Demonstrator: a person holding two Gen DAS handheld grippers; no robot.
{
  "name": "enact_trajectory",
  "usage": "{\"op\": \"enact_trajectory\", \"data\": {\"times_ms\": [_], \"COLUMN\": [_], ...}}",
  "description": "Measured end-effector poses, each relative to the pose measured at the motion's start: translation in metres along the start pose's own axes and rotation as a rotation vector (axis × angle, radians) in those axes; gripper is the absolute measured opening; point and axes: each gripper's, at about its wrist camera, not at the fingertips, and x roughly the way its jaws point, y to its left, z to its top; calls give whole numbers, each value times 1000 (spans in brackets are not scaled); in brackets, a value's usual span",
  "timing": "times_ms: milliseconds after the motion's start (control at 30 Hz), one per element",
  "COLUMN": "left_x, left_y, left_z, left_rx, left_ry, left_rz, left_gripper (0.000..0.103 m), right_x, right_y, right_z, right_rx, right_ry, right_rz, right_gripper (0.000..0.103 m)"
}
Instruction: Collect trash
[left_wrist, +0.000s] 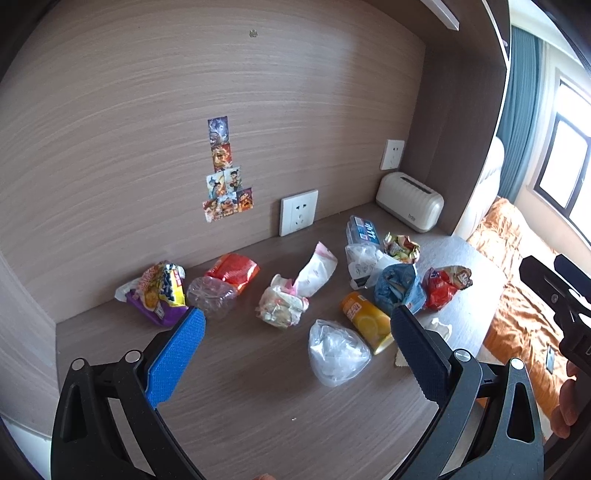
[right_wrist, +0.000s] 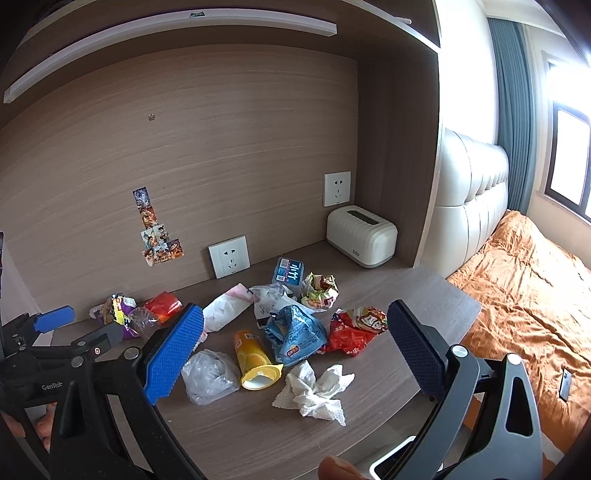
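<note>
Trash lies scattered on a wooden desk (left_wrist: 240, 398). In the left wrist view my left gripper (left_wrist: 298, 317) hangs open above it, with a clear plastic bag (left_wrist: 336, 352) and a yellow cup (left_wrist: 367, 321) on its side lying closest below. Further back are a purple-yellow snack bag (left_wrist: 159, 295), a crushed bottle (left_wrist: 212, 295), a blue wrapper (left_wrist: 397, 288) and a red wrapper (left_wrist: 443, 286). My right gripper (right_wrist: 294, 310) is open and empty over the blue wrapper (right_wrist: 295, 332); a crumpled white tissue (right_wrist: 317, 387) lies near the desk's front edge.
A cream ribbed box (left_wrist: 410, 201) stands at the back right corner below wall sockets (left_wrist: 298, 212). Stickers (left_wrist: 225, 184) are on the back panel. A bed with an orange blanket (right_wrist: 524, 295) lies right of the desk. A hand (left_wrist: 569, 406) shows at the right edge.
</note>
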Motion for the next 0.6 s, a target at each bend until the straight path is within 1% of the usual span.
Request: {"op": "enact_trajectory", "data": {"times_ms": [233, 333, 433, 533, 600], "left_x": [7, 10, 13, 21, 29], "left_y": [-5, -9, -12, -17, -21], "left_z": [1, 2, 2, 0, -4], "left_rx": [7, 11, 21, 38, 65], "left_ry": [15, 19, 24, 24, 25], "left_rz": [-3, -5, 1, 6, 19], "left_gripper": [98, 98, 98, 98, 98], "right_x": [4, 4, 4, 6, 14], "right_y": [-7, -10, -14, -14, -15], "right_z": [1, 1, 0, -2, -6], "right_rx": [16, 25, 31, 5, -33], "right_ry": [6, 6, -10, -48, -14], "right_rz": [4, 20, 18, 29, -1], "right_gripper": [99, 99, 99, 99, 99]}}
